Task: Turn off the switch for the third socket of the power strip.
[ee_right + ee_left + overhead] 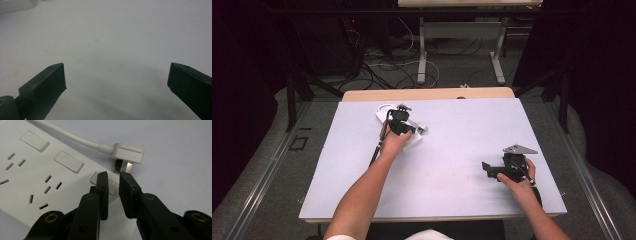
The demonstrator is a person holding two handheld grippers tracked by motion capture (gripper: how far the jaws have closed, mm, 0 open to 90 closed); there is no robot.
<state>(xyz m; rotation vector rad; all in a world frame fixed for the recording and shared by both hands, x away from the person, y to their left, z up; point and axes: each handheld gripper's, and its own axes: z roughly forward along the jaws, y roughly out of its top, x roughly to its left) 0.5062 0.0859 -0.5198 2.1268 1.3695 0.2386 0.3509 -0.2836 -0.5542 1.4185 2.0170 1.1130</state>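
**Left claw over the power strip, right claw idle**

On the left, the left gripper hangs over a flat white plastic power strip lying toward the far left of the pale grey table. Its jaws stand nearly closed with a narrow gap between them, gripping nothing, tips above a rectangular switch. Just beyond lies a white angled plug on its white cable, prongs bare. Well apart on the right, the right gripper rests low over bare table, jaws spread wide and empty.
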